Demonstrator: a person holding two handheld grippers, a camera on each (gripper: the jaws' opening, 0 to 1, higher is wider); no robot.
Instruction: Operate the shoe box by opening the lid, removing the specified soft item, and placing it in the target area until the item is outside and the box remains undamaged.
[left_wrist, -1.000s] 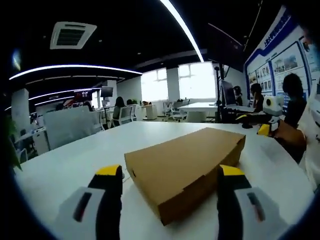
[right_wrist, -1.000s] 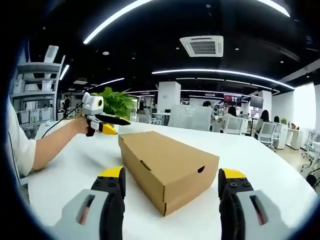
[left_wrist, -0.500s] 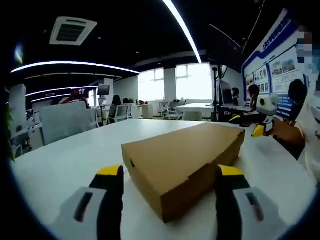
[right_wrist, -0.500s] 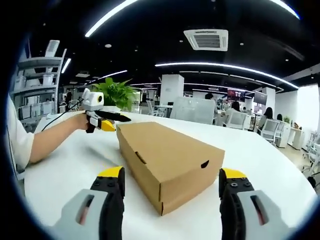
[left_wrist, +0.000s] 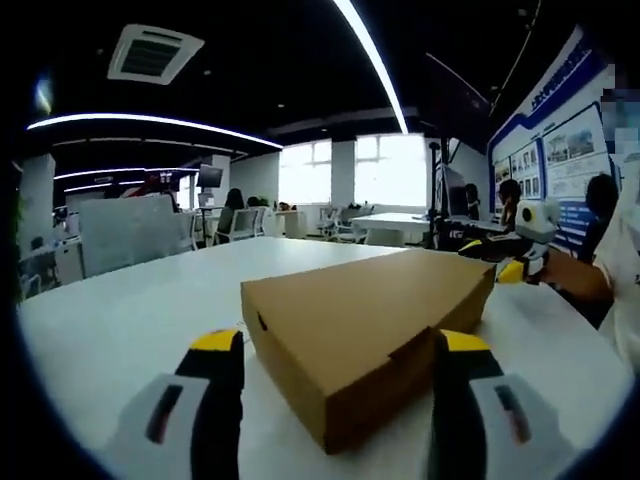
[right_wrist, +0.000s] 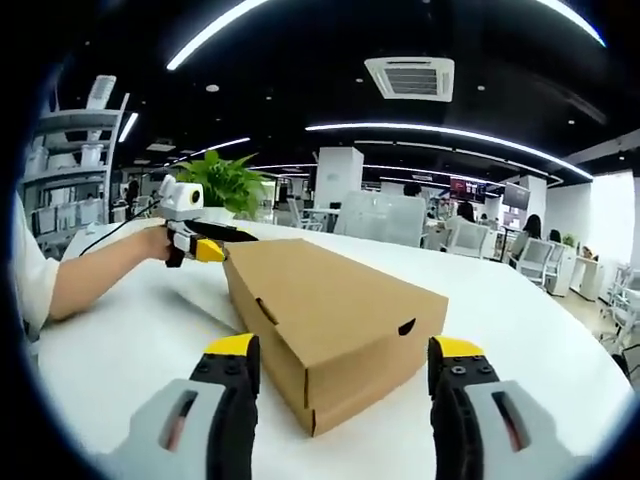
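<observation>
1 closed brown cardboard shoe box (left_wrist: 365, 335) (lid down) on white table (left_wrist: 110, 320); left gripper (left_wrist: 338, 352) and right gripper (right_wrist: 345, 358) released, flanking its ends.

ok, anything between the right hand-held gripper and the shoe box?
Nothing. In the right gripper view, the right hand-held gripper has its jaws open on either side of the shoe box corner, over the white table.

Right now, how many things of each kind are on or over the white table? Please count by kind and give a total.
Cardboard shoe box, lid closed: 1
Grippers with yellow-tipped jaws, left gripper and right gripper, both open: 2
Total: 3, all on or over the white table
</observation>
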